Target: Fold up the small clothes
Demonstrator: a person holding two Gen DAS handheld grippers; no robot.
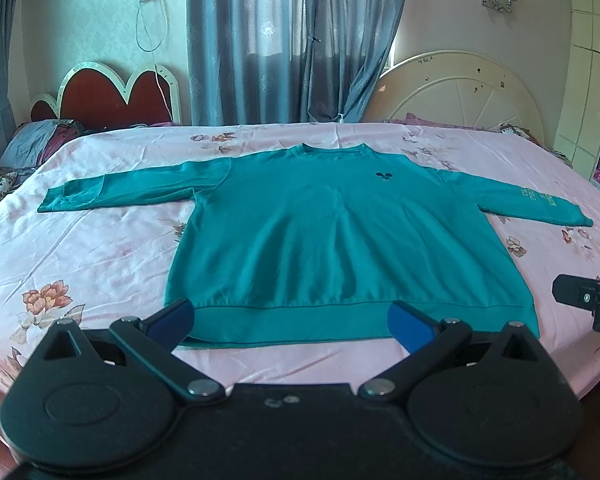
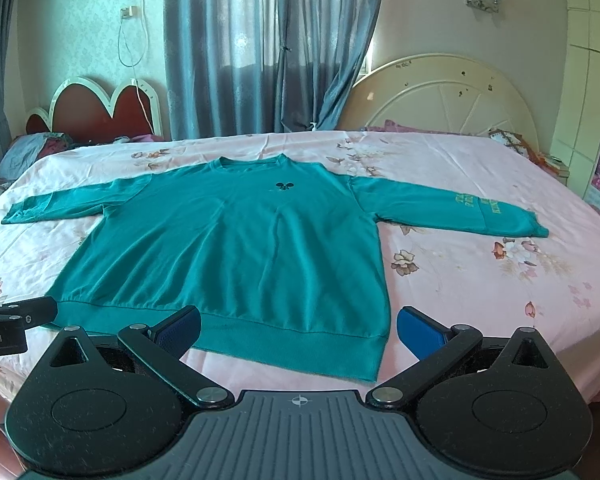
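Note:
A teal long-sleeved sweatshirt (image 1: 320, 232) lies flat and face up on the pink floral bed sheet (image 1: 80, 256), sleeves spread to both sides, hem toward me. It also shows in the right wrist view (image 2: 236, 248). My left gripper (image 1: 290, 320) is open and empty, hovering just before the hem, its blue pads apart. My right gripper (image 2: 298, 330) is open and empty, near the hem's right corner. Each gripper's body shows at the edge of the other's view, the right one (image 1: 584, 300) and the left one (image 2: 16, 320).
The bed (image 2: 480, 280) fills the view. A red heart-shaped headboard (image 1: 112, 96) and pillows (image 1: 36, 140) are at the far left, a white round headboard (image 1: 460, 96) at the far right. Grey curtains (image 1: 284, 40) hang behind. A white wardrobe (image 1: 596, 80) stands at the right.

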